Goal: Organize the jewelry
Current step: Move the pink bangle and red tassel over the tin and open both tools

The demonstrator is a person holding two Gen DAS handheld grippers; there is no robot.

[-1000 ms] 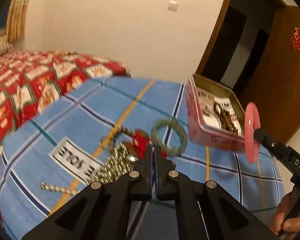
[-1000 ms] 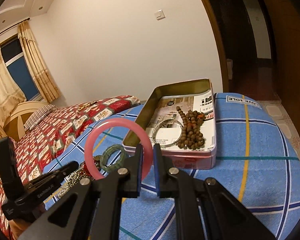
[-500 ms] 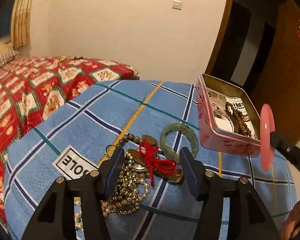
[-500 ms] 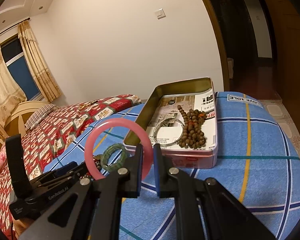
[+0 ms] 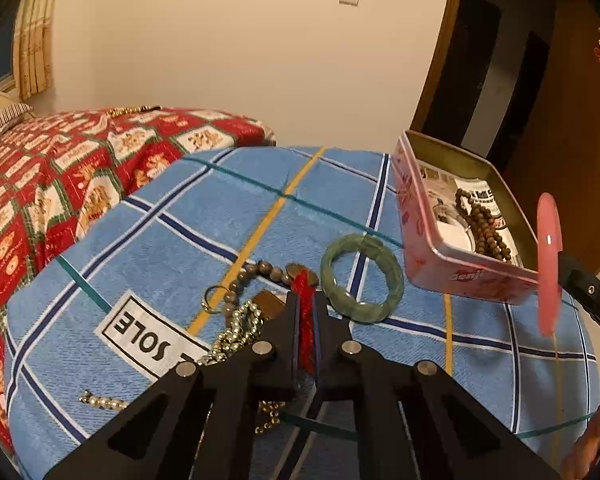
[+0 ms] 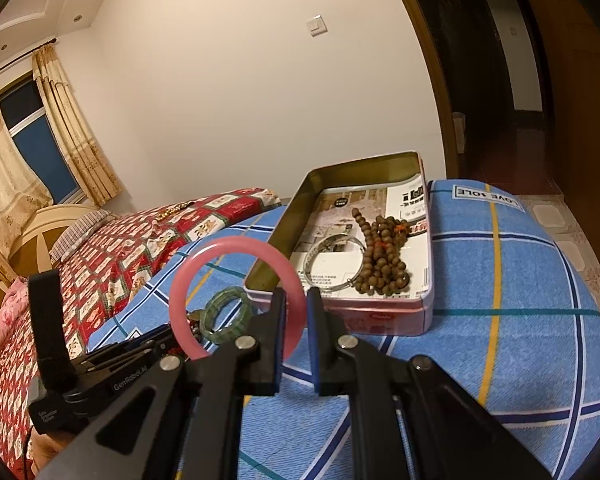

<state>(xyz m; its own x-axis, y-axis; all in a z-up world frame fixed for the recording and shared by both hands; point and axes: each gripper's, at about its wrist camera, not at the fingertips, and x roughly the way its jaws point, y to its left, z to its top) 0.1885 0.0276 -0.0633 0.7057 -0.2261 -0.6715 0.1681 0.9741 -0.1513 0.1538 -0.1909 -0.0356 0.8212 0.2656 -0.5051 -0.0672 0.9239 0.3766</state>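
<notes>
The pink tin [image 6: 380, 314] on the blue plaid cloth [image 6: 500, 280] already holds a brown bead string [image 6: 384, 256] and a silver bangle [image 6: 332, 258]. The right claw [image 6: 296, 312] is clenched on a pink bangle [image 6: 236, 300] raised just before the tin, not yet inside. The left claw [image 5: 307, 312], jaws having just been closing, is clamped on the red cord [image 5: 306, 320] of the pile, beside the green bangle [image 5: 362, 278] and the gold bead chain [image 5: 236, 330] left on the cloth.

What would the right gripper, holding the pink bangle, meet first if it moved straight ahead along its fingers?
Probably the near wall of the pink rectangular metal tin, directly ahead of the right gripper; the pink bangle might touch first, since depth is unclear.
</notes>
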